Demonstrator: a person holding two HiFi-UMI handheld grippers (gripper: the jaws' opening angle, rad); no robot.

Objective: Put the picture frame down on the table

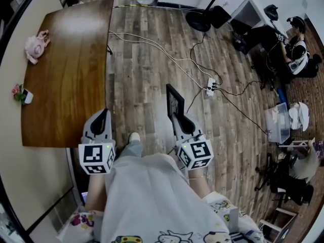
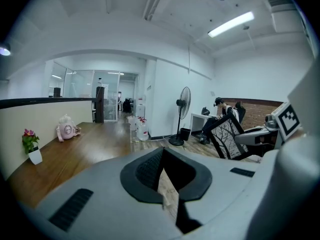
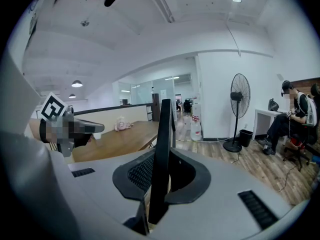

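The right tongs (image 1: 179,119) pinch the thin, flat black frame (image 1: 174,100) upright by its edge; left tongs (image 1: 101,116) closed, empty, near the glossy wooden bench (image 1: 71,75).

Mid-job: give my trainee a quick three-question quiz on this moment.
1. Multiple choice: what does the right gripper grip? A) the frame B) a mug C) a book
2. True or false: the frame already rests on the table.
3. Fill in: the left gripper holds nothing and its jaws are ___.

Key: 1 A. 2 False: it is held upright over the floor, beside the table. 3 Shut.
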